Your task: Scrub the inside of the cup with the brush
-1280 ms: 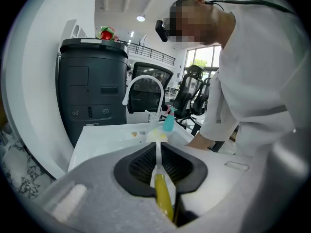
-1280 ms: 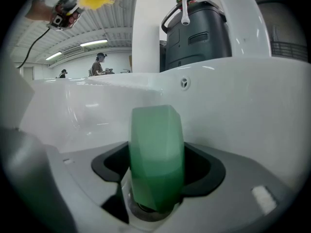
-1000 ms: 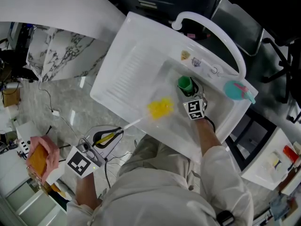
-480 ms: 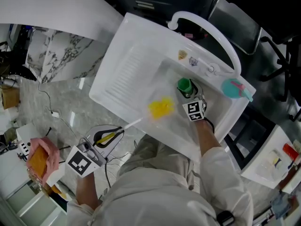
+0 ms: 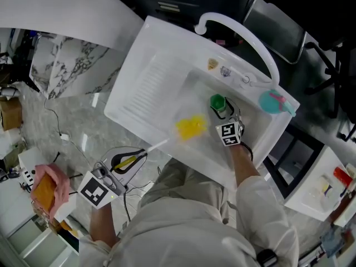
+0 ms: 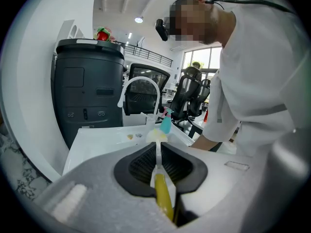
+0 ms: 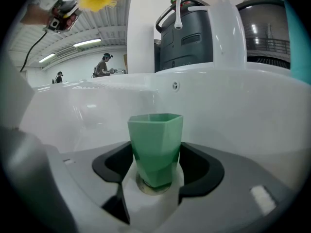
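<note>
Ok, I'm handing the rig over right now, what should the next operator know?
Left claw: shut on the brush handle; its yellow bristles hover over the sink, apart from the green cup.
Right claw: closing on the green cup, pads at its sides; it stands upright in the sink.
Done: brush in hand, cup nearly secured.
Left: bring the bristles into the cup and scrub inside; they are not in it yet.

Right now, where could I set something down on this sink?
The ribbed drainboard left of the basin is bare. The basin is crowded: right hand-held gripper closing its jaws on the green cup, brush head beside. Faucet and spray bottle take the rim.
</note>
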`<state>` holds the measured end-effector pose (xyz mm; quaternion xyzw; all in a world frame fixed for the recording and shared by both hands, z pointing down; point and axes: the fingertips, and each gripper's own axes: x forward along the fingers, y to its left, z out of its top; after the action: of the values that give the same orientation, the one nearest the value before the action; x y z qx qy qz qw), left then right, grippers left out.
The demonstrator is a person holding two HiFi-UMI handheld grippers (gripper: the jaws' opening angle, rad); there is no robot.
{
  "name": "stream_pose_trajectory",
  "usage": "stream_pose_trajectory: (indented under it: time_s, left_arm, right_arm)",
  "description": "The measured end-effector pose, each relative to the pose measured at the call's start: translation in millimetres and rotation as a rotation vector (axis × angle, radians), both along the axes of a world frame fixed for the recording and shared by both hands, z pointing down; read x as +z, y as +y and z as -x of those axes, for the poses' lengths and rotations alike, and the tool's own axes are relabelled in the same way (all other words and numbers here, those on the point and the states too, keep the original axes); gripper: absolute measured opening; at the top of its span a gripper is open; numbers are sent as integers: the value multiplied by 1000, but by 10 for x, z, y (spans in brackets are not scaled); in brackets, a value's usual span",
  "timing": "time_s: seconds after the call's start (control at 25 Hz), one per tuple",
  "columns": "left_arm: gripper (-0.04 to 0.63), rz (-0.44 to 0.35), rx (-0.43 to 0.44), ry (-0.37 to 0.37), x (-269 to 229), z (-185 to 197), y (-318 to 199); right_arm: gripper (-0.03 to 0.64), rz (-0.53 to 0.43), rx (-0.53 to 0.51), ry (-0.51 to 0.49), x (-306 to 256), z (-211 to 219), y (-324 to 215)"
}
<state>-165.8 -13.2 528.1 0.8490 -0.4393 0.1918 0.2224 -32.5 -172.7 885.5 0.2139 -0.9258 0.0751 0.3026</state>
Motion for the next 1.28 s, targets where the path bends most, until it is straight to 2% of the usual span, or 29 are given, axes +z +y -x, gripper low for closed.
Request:
stream_pose_trajectory:
  time_s: [0.16,0.6,0.96,1.28]
  left_arm:
    - [40,-15,4,4,-33,-30,-10]
    - [40,-35,18,7,-151,-89,-5]
    - [40,-49,23,6,-184,-116,23]
    - [40,-63,31,10,-205,-115,39]
  right_arm:
    - [293,37,9,52,99,-89,82]
    - [291,120,10,117,199,-191,168]
    - [305,124,4,121,172,-199,178]
    - [362,114,15,107,81,-205,197]
